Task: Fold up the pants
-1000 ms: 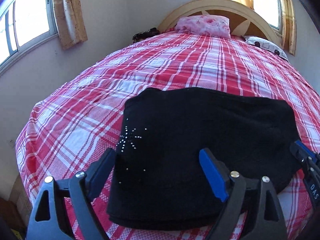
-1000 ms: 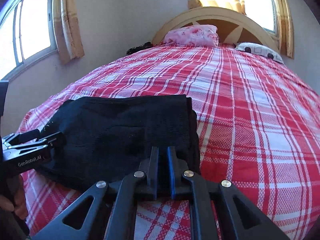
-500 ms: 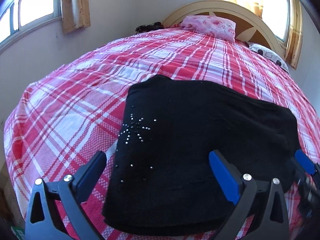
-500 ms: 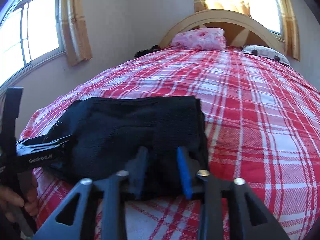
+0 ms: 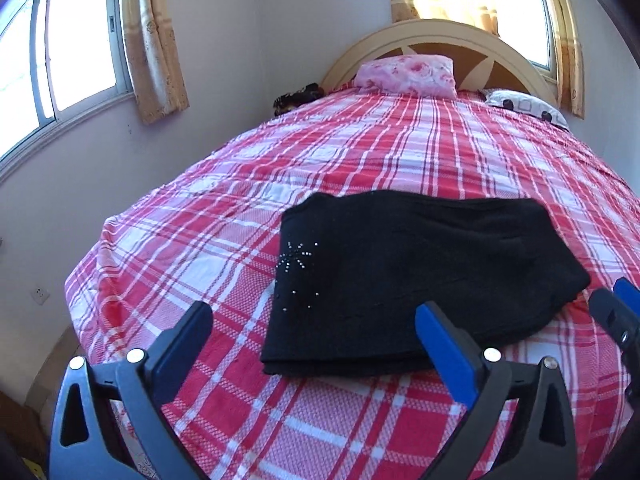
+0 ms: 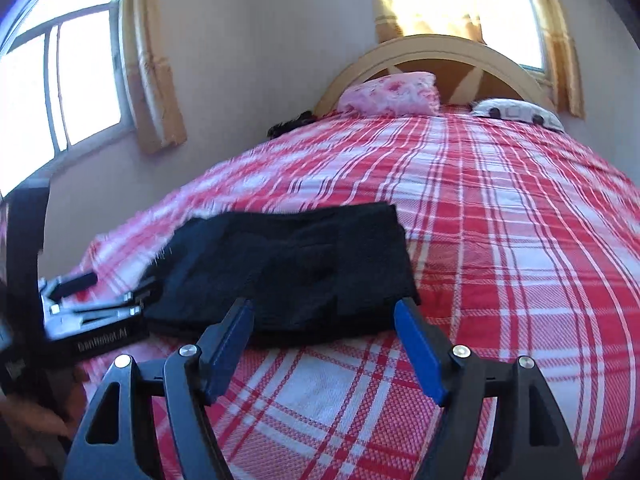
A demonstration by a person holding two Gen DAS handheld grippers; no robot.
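The black pants lie folded into a flat rectangle on the red plaid bed, with a small star of studs near their left edge. My left gripper hovers wide open just short of their near edge, touching nothing. In the right wrist view the same pants lie ahead and to the left. My right gripper stands over their near right corner, its jaws opening, with no cloth pressed between the blue pads. The right gripper's tips show at the far right of the left wrist view, and the left gripper at the left edge of the right one.
The red plaid bedspread covers the whole bed. A pink pillow and a white patterned pillow lie by the curved headboard. A dark object sits at the bed's far left corner. Windows with curtains are to the left and behind.
My right gripper let go of the pants' near edge and opened. Both grippers drew back and rose a little, so the pants now lie farther ahead. The left jaws widened slightly.
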